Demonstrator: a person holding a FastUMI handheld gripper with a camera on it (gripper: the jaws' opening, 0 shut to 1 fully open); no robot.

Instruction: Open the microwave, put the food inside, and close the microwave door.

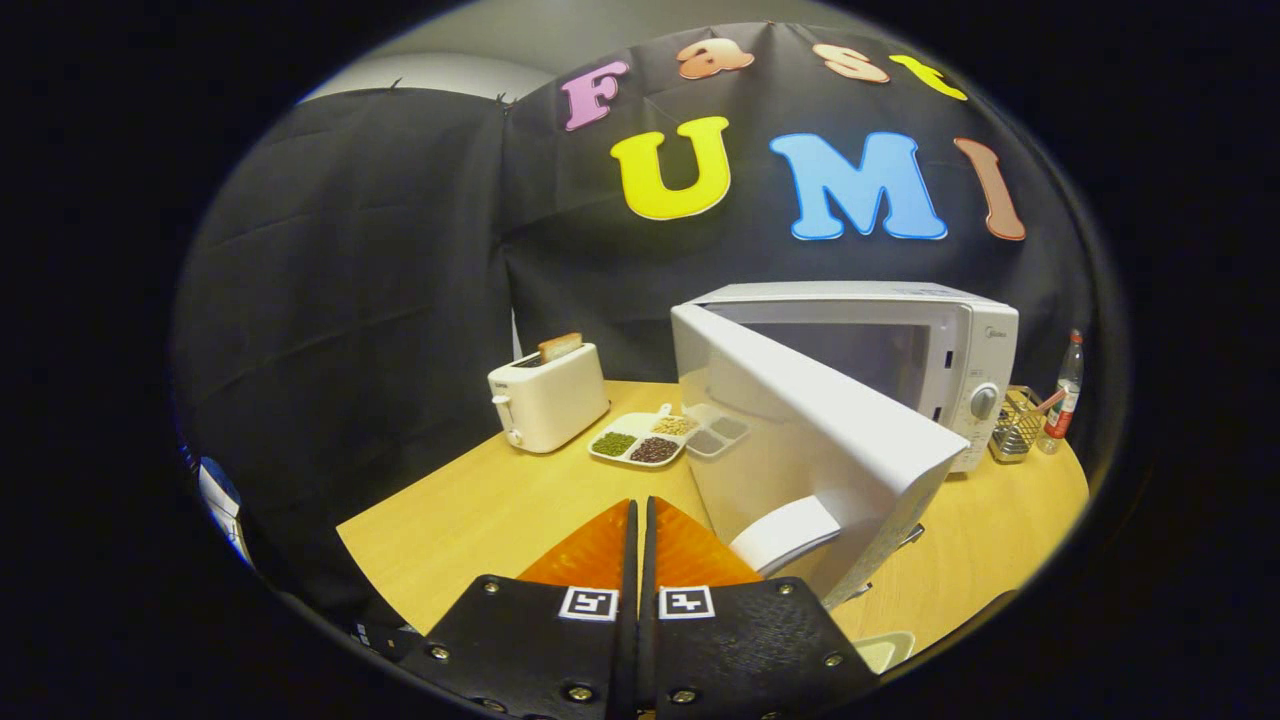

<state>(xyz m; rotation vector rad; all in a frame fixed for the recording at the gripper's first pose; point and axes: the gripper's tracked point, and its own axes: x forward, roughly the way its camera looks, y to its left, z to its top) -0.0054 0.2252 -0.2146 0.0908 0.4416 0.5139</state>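
- Wooden surface [480, 520] carries the microwave [960, 340], its door [800, 440] swung wide toward us.
- Gripper [640, 520] sits left of the door's free edge, jaws pressed together, holding nothing.
- Food is a divided tray [640, 440] of beans and grains, left of the microwave, partly behind the door, beside the toaster [548, 400].
- Risk one: that door stands between gripper and tray; a straight reach could clip it.
- Risk two: loose grains spill if the tray tips on lifting.
- Risk three: the tray catching the cavity's rim going in.
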